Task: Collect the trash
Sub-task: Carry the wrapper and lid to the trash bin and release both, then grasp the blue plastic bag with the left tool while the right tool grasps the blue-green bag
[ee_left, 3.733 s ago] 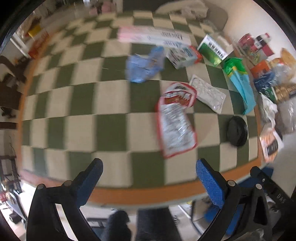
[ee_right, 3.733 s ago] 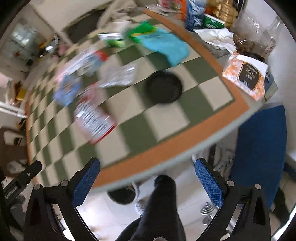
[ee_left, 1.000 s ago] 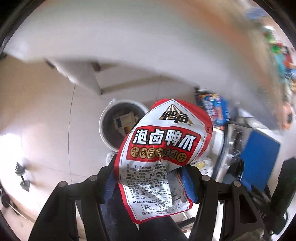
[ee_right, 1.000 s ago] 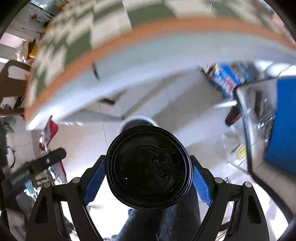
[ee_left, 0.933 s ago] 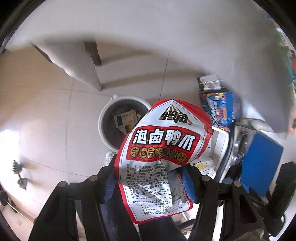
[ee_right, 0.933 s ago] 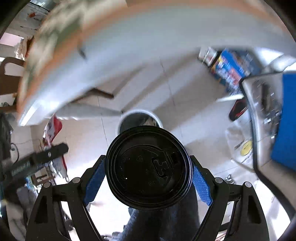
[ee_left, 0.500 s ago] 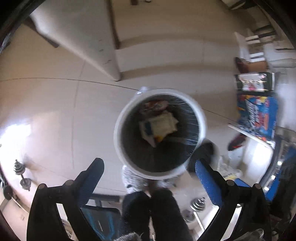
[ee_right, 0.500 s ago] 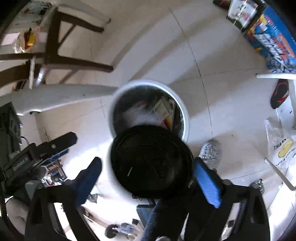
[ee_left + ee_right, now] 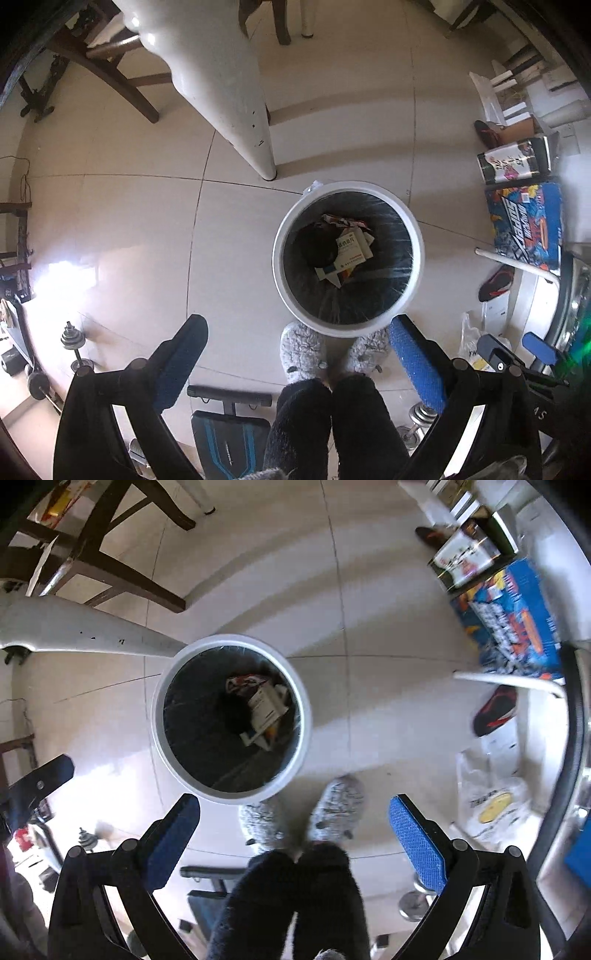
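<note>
A round white bin with a dark liner stands on the tiled floor below both grippers. Inside lie the black lid, the red snack bag and small cartons. The right wrist view shows the same bin, with the snack bag and cartons in it. My left gripper points down, open and empty, just short of the bin's near rim. My right gripper is also open and empty, to the right of the bin.
A person's dark trouser legs and grey fuzzy slippers stand by the bin. A white table leg rises beyond it, with wooden chair legs behind. Colourful boxes, a shoe and dumbbells lie around.
Both grippers held trash a second ago: the left the red snack bag, the right the black lid. Both opened, the items dropped into the bin, and both grippers sank lower.
</note>
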`<state>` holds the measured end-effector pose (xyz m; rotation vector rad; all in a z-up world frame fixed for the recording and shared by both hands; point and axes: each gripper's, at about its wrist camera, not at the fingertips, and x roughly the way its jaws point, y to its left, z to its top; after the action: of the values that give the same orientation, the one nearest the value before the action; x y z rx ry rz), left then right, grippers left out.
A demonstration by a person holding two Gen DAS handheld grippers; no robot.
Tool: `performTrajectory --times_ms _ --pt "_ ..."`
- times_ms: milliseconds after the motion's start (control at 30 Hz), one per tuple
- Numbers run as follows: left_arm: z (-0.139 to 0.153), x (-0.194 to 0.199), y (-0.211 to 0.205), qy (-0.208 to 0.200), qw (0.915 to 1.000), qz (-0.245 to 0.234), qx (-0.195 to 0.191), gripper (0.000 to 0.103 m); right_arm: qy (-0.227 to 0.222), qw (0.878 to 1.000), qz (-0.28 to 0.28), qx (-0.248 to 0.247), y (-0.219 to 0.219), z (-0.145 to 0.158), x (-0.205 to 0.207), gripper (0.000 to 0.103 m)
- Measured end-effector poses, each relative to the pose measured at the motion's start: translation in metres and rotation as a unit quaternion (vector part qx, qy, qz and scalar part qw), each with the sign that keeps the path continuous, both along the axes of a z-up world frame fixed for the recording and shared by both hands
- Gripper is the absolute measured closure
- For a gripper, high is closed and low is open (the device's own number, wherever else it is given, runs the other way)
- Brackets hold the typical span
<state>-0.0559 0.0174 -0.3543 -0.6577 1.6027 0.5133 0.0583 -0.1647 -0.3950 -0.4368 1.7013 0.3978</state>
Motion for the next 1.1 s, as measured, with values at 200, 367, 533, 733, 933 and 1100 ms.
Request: performTrajectory --times_ms 200,367,533,733,933,1100 --pt "0.046 -0.006 -0.010 -0.015 0.9997 -0.017 0.005 0.002 -0.014 1.000 0.003 0.006 -0.002 0.051 -0.005 0.000" --pt "0.082 -0.013 -0.018 -0.027 0.9988 -0.039 0.009 0.002 -0.026 0.999 0.006 0.019 -0.005 0.101 -0.016 0.000" --pt "0.130 -0.024 -0.025 -0.041 0.9976 -0.054 0.011 0.002 -0.039 0.999 0.003 0.034 -0.009 0.158 -0.026 0.000" --pt "0.191 -0.040 -0.029 -0.060 0.9966 -0.056 0.008 0.002 -0.048 0.997 0.005 0.052 -0.011 0.235 -0.043 0.000" --pt "0.262 -0.043 -0.022 -0.095 0.9938 -0.054 0.019 0.002 -0.042 0.996 -0.008 0.078 -0.013 0.315 -0.058 0.000" --pt "0.313 -0.012 0.000 -0.142 0.9881 -0.042 0.042 0.002 -0.053 0.991 -0.041 0.119 -0.012 0.380 -0.041 0.000"
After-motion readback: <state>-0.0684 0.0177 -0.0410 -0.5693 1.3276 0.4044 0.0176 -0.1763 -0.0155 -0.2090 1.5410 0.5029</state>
